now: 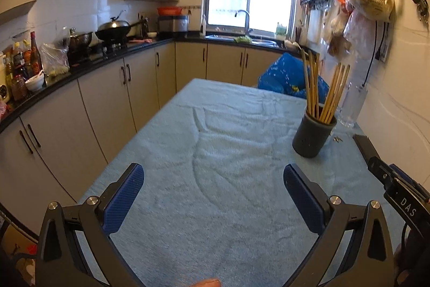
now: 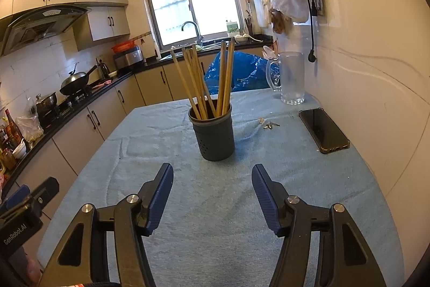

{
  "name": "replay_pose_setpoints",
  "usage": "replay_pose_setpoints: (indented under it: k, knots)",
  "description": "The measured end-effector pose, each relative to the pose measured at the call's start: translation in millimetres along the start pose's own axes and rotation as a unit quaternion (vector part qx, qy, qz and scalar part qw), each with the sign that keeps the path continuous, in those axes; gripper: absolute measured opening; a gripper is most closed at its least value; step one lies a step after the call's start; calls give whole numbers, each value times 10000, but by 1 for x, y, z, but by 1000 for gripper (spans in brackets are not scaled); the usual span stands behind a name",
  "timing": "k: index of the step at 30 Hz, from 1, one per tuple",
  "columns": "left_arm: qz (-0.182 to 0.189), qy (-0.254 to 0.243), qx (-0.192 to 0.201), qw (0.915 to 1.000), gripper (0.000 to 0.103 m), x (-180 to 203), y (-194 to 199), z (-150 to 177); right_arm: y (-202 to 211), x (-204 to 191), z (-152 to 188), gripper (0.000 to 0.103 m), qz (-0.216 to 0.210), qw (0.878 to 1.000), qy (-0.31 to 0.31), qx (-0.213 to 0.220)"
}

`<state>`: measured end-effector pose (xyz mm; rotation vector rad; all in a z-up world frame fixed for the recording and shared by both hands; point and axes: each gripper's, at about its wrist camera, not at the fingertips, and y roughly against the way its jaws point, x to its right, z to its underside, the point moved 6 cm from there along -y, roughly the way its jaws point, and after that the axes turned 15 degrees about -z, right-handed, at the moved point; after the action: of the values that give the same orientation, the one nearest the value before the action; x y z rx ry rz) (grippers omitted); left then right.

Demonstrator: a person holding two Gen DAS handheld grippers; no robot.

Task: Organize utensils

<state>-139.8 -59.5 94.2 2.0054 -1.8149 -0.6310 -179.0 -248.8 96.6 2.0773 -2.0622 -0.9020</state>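
A dark grey utensil holder (image 2: pixel 214 135) stands upright on the table's light blue cloth (image 2: pixel 188 206), with several wooden chopsticks (image 2: pixel 204 82) standing in it. It also shows in the left wrist view (image 1: pixel 313 136) at the right, with its chopsticks (image 1: pixel 326 90). My right gripper (image 2: pixel 212 179) is open and empty, just short of the holder. My left gripper (image 1: pixel 213 178) is open and empty over bare cloth (image 1: pixel 215 152), to the left of the holder. The right gripper's body (image 1: pixel 397 190) shows at the left wrist view's right edge.
A black phone (image 2: pixel 323 129) lies on the cloth at the right near the wall. A clear glass jug (image 2: pixel 291 78) stands behind it. Small scraps (image 2: pixel 268 124) lie between holder and phone. A blue bag (image 2: pixel 239 71) sits beyond the table's far edge. Counter and cabinets run along the left.
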Motion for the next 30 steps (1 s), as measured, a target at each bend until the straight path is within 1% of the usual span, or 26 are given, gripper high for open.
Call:
replay_pose_setpoints:
  k: [19,30]
  knots:
    - [90,-167,-377,9991,103,8,-18,11,-10,-13,7,67,85,9994,289,-164]
    - [148,-220,-484,9985,103,10,-20,15,-11,-14,8,68,96,9993,317,-171]
